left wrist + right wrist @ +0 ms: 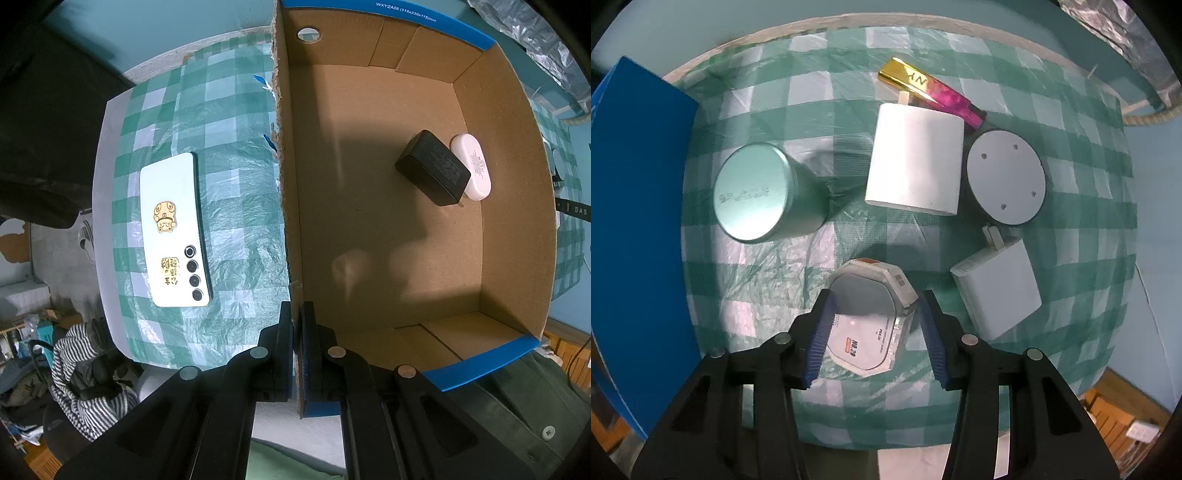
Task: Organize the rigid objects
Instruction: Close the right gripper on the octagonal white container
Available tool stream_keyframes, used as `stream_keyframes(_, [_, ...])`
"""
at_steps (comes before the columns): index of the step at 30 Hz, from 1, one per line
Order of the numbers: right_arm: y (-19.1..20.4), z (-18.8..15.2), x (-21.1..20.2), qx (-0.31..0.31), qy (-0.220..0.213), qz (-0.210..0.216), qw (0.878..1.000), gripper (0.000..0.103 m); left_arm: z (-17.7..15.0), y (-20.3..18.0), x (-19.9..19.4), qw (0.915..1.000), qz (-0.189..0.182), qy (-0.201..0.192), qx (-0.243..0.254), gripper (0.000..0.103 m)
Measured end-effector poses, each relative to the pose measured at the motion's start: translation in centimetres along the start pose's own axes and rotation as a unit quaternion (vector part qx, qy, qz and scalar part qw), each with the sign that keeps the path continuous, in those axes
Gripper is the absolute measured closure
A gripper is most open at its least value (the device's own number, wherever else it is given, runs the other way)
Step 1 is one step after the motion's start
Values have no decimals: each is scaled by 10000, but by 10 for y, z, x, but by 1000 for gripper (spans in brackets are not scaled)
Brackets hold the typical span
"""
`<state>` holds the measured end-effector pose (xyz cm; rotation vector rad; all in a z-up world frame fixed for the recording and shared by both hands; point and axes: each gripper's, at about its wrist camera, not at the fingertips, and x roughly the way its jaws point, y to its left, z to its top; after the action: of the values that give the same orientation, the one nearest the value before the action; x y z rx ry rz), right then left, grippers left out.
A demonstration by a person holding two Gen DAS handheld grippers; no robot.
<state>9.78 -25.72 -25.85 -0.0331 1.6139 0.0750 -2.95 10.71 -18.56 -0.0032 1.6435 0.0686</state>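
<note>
- Right tongs (873, 325) hang over the worktop (849, 236), jaws straddling a small octagonal pack (866, 321) at the near edge; the left pad looks to touch it, the right stands clear, so no grip yet.
- The pack looks light and stiff, its foil lid likely slick; its two flat sides seem the best hold.
- Left tongs (297, 332) are clenched on the near-left wall of the box (286, 184), which holds a black charger (432, 168) and a white case (472, 166).

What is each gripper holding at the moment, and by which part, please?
The left gripper is clamped on the cardboard box's side wall. The right gripper straddles the octagonal packet without gripping it.
</note>
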Motion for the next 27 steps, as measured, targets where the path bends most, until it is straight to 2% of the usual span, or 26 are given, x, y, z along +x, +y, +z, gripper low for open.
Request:
stream_keyframes(3, [-1,4,2,174,45,12,9998,47,0,0,1,10000,2,9,-7,99])
stream_keyframes(12, [-1,11,27,263,301,-41,9992,45,0,-1,1,10000,12,16,0,99])
stream_keyframes(15, [-1,14,26,279,238,-28,9993,46,1,-1,1,10000,15,16,-2,99])
stream_keyframes(19, [-12,9,26,233,139,-18,9996,49,1,-1,1,10000,5,16,-6,99])
stream_keyframes(23, [-20,-14,17,160,108,69,9998,50,1,-1,1,10000,12,17,-6,99])
stream_keyframes(27, [-11,-30,-2,-39,-4,127,9999,50,1,-1,1,10000,10,11,-4,99])
